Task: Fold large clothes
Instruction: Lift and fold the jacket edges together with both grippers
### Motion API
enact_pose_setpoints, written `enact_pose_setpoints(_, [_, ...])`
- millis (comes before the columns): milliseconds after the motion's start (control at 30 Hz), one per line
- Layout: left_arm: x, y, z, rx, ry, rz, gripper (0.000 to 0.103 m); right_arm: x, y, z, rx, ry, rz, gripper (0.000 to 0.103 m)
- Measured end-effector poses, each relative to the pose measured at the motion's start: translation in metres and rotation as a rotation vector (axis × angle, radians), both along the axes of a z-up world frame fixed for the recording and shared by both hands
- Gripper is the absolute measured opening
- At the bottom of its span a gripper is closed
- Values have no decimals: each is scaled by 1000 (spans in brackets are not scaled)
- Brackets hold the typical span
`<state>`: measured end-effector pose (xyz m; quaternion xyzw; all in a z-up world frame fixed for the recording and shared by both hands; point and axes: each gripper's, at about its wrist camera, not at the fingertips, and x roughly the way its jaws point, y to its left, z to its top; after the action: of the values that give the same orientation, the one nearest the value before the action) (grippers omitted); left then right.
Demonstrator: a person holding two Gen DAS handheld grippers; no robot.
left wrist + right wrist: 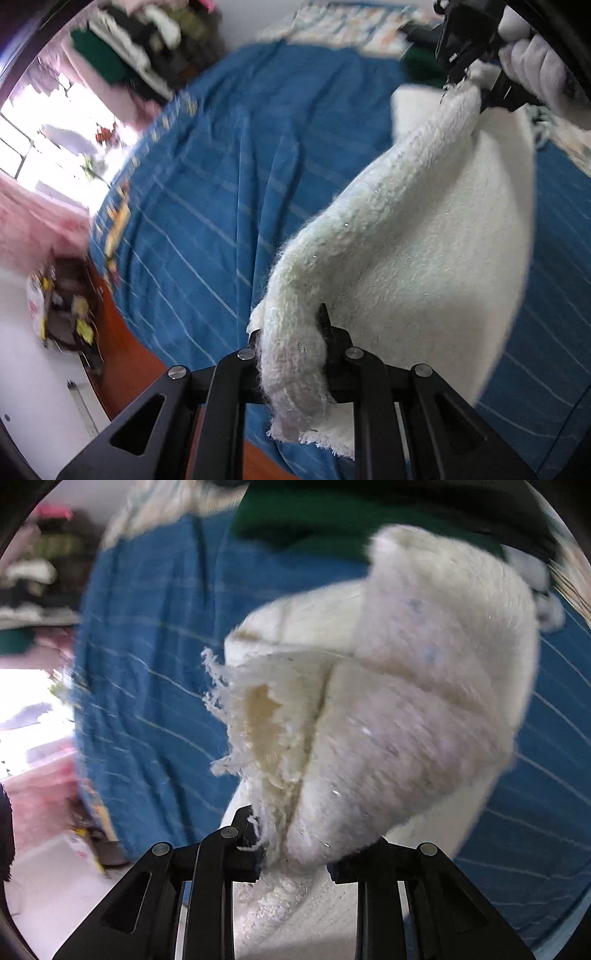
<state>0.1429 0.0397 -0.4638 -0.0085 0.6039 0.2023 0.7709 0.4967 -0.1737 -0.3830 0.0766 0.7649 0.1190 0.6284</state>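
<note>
Fluffy cream-white knitted garment (pixel 424 229) hanging between left gripper (pixel 291 354) and right gripper (pixel 295 849) above blue striped bedspread (pixel 229 166); both jaws clamping bunched edges. Folding barely beginning; laying flat, folds remaining.

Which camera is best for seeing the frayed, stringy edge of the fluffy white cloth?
The right wrist view. The right gripper pinches the white cloth right at its frayed edge, so loose threads show close up. The left wrist view shows mostly the cloth's fuzzy rolled edge in the left gripper, with a little fringe low down.
</note>
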Motion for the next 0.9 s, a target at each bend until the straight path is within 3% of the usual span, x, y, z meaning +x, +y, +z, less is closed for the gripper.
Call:
enact_pose_setpoints(100, [3, 29, -34, -54, 41, 32, 15, 7, 43, -34, -90, 28, 15, 27])
enact_pose_setpoints(233, [7, 50, -58, -112, 63, 38, 15, 3, 56, -47, -153, 12, 44, 28])
enact_pose_setpoints(400, [13, 57, -66, -165, 76, 54, 17, 6, 56, -46, -147, 42, 55, 31])
enact_pose_setpoints(467, [15, 60, -64, -196, 84, 66, 19, 6, 53, -42, -132, 52, 91, 42])
enact_pose_setpoints(533, [11, 72, -58, -273, 65, 106, 21, 12, 55, -27, -47, 55, 119, 50])
enact_pose_setpoints(633, [-3, 100, -43, -355, 26, 210, 37, 21, 42, 10, 208, 11, 109, 57])
enact_pose_setpoints(667, [-8, 106, -40, -360, 19, 233, 51, 25, 25, 33, 278, -44, 95, 64])
enact_pose_setpoints(700, [-14, 113, -37, -344, 22, 258, 70, 27, 14, 44, 286, -77, 82, 71])
enact_pose_setpoints(800, [-26, 126, -29, -291, 26, 306, 74, 28, -56, 72, 193, -212, -1, 73])
enact_pose_setpoints(867, [-28, 124, -30, -282, 15, 299, 78, 28, -101, 71, 111, -266, -37, 73])
enact_pose_setpoints(900, [-28, 124, -33, -283, 13, 291, 85, 29, -124, 63, 81, -269, -49, 73])
